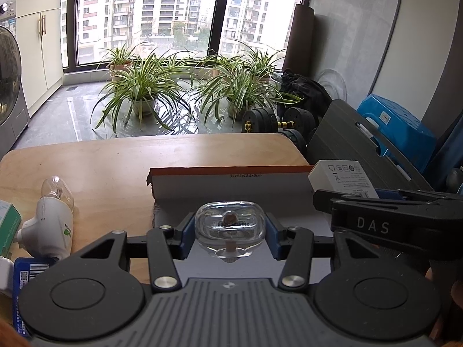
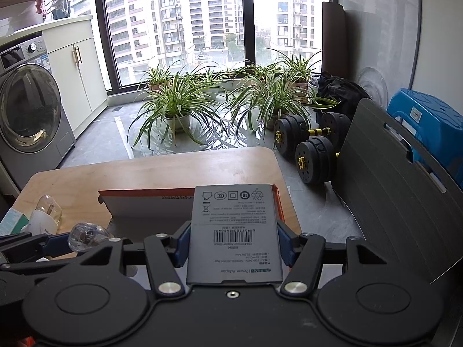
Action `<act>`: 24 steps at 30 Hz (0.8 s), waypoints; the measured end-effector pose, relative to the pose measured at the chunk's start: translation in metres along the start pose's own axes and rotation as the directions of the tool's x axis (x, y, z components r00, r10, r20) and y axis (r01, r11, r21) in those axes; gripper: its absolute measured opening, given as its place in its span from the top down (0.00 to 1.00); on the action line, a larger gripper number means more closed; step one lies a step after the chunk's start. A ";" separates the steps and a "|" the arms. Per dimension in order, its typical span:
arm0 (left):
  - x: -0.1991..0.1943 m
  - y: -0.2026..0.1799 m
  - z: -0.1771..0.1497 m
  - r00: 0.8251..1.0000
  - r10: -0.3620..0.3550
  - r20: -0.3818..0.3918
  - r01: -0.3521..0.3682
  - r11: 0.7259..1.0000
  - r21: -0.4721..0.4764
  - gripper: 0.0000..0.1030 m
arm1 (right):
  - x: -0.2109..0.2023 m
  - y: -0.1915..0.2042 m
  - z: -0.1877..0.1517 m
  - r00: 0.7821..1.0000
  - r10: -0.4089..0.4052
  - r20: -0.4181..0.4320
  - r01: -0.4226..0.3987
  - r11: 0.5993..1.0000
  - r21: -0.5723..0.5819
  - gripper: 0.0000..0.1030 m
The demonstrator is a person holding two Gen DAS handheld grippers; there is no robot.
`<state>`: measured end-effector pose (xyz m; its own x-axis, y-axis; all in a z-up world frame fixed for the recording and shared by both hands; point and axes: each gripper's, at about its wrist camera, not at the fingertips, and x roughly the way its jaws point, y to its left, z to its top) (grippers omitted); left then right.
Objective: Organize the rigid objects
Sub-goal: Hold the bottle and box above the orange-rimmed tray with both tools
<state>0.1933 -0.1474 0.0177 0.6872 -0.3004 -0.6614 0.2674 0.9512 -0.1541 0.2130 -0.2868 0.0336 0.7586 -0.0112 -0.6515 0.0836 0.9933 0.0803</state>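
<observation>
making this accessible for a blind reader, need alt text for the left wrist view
The left hand-held gripper is shut on a clear glass bottle above an open cardboard box on a wooden table. At right, the right hand-held gripper holds a white adapter box.

Daylit windows (image 2: 179, 23), potted plants (image 2: 176, 101)

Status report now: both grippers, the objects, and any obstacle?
Left gripper shut on clear glass bottle. Right gripper shut on power adapter box. Both over open cardboard box. Nothing blocking the box.
</observation>
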 end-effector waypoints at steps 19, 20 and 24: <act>0.008 0.001 -0.003 1.000 0.001 -0.014 -0.001 1.000 0.004 0.51 | 0.010 0.001 -0.005 1.000 -0.003 -0.003 0.003 1.000 0.006 0.31; 0.008 0.000 -0.003 1.000 0.001 -0.015 -0.001 1.000 0.005 0.51 | 0.011 0.002 -0.006 1.000 -0.003 -0.004 0.004 1.000 0.007 0.31; 0.010 0.000 -0.003 1.000 0.001 -0.019 -0.001 1.000 0.006 0.51 | 0.013 0.002 -0.010 1.000 -0.006 -0.010 0.006 1.000 0.012 0.31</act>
<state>0.1981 -0.1503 0.0086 0.6743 -0.2982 -0.6756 0.2709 0.9510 -0.1493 0.2166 -0.2838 0.0172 0.7517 -0.0162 -0.6593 0.0961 0.9917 0.0852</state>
